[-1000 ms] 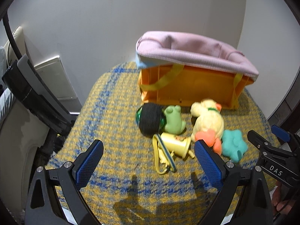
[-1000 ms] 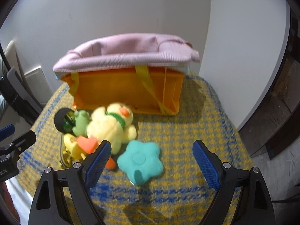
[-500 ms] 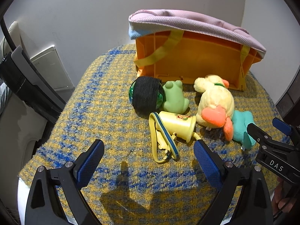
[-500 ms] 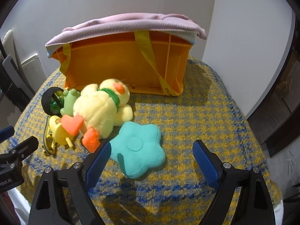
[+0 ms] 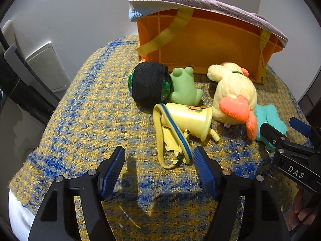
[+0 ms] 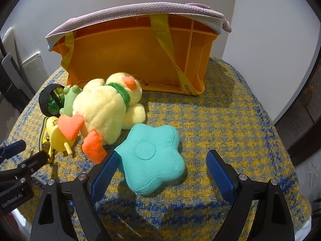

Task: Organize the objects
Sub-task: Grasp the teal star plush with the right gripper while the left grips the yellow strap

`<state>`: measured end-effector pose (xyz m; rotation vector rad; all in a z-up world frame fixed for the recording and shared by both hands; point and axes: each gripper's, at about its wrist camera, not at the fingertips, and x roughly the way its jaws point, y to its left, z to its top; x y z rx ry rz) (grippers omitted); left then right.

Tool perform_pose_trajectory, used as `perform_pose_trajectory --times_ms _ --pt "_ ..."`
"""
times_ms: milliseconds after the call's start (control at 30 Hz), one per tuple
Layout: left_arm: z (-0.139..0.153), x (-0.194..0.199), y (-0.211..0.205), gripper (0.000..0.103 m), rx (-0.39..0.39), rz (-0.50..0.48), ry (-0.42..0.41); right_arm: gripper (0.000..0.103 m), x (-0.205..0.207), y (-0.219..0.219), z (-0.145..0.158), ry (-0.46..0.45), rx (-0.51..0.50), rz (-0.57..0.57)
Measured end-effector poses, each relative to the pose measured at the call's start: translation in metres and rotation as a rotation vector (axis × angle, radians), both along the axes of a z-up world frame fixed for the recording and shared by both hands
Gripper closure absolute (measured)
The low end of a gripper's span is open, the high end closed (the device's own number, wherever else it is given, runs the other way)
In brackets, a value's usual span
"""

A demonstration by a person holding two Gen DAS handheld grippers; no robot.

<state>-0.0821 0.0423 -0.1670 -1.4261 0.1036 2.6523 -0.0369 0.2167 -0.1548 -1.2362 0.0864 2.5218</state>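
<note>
A: Landmark is the orange plastic crate (image 6: 130, 60), standing at the far side of the yellow-and-blue woven cloth (image 6: 230, 110) that covers the surface; a pink knitted fabric (image 6: 130, 10) lies draped over the crate's top; yellow straps hang down its front wall.

B: Toys, largest first?

A: Yellow plush duck with orange beak and feet (image 6: 106, 110) lies just in front of the crate, near its middle; teal star-shaped fabric cushion (image 6: 152, 156) lies nearer the cameras than the duck, touching its orange foot; black-banded ball with green inside (image 5: 149, 84) sits by the crate's left front corner; pale green rubber frog (image 5: 184, 88) is touching that ball on its right; pale yellow plastic cup with a yellow-and-blue strap (image 5: 186, 120) lies on its side in front of the frog.

B: Grippers?

A: Left gripper (image 5: 158, 161): jaws closing, the strap's loop end between the blue pads, not yet pinched; right gripper (image 6: 160, 163): jaws opening, wide, the star cushion between them, left pad close against its edge, right pad well clear.
</note>
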Motion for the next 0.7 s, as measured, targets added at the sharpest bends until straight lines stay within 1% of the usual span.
perform_pose_trajectory --times_ms 167,233,300,367,433,467,500,567,600,700 --pt "-0.001 0.004 0.008 0.053 0.008 -0.037 0.0 0.01 0.0 0.001 -0.001 0.004 0.001 -0.007" --pt "-0.001 0.006 0.011 0.062 0.006 -0.051 0.005 0.009 -0.001 0.001 -0.002 0.0 -0.014 0.001" --pt "0.001 0.008 0.012 0.067 -0.001 -0.057 0.015 0.009 -0.002 0.0 -0.005 -0.011 -0.037 0.017" --pt "0.001 0.009 0.013 0.071 -0.005 -0.062 0.02 0.009 -0.005 -0.001 -0.01 -0.034 -0.035 0.021" --pt "0.001 0.009 0.011 0.077 0.001 -0.065 0.017 0.009 -0.006 0.0 -0.014 -0.042 -0.048 0.018" --pt "0.002 0.01 0.01 0.078 0.007 -0.064 0.016 0.01 -0.006 0.002 -0.014 -0.038 -0.062 0.017" --pt "0.003 0.009 0.01 0.08 0.012 -0.062 0.016 0.011 -0.006 0.003 -0.013 -0.033 -0.07 0.017" --pt "0.005 0.009 0.009 0.083 0.01 -0.057 0.022 0.021 -0.006 0.003 -0.013 -0.026 -0.086 0.029" --pt "0.004 0.009 0.009 0.085 0.004 -0.053 0.03 0.03 -0.007 0.002 -0.012 -0.027 -0.093 0.04" --pt "0.005 0.009 0.008 0.086 -0.002 -0.044 0.036 0.032 -0.007 -0.001 -0.011 -0.024 -0.077 0.046"
